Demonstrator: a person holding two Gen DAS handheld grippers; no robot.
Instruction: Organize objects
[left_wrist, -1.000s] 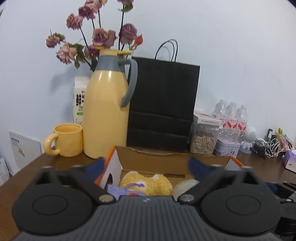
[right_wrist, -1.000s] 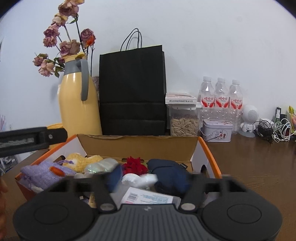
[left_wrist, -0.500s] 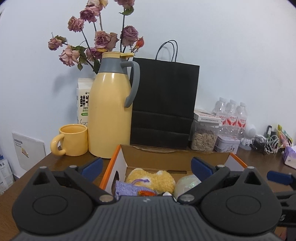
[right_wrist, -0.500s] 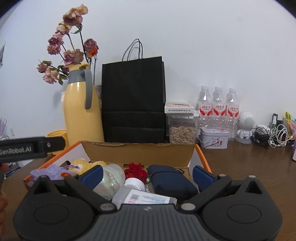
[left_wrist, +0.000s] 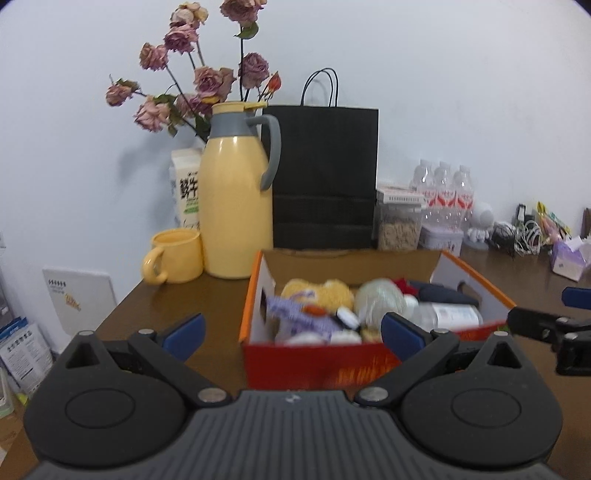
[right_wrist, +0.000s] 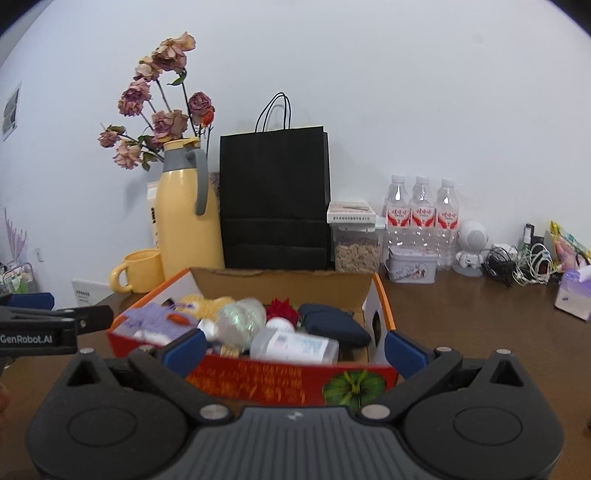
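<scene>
Both grippers are pulling back from the box (right_wrist: 255, 384) compared with a second ago: its red front wall, hidden before, is now showing in the lower middle of both views, and the box is sitting lower and further off. The left gripper (left_wrist: 291, 330) is hanging with its fingers spread wide, nothing between them. Same for the right gripper (right_wrist: 293, 347), wide open and empty. The clutter is all sitting inside the box: the yellow plush (right_wrist: 207, 304), the clear bottle (right_wrist: 295, 345), the navy pouch (right_wrist: 332, 325), the red flower (right_wrist: 282, 310). My guess is this is a step back to pick the next item. The yellow jug (left_wrist: 236, 206) is standing upper left, untouched.
</scene>
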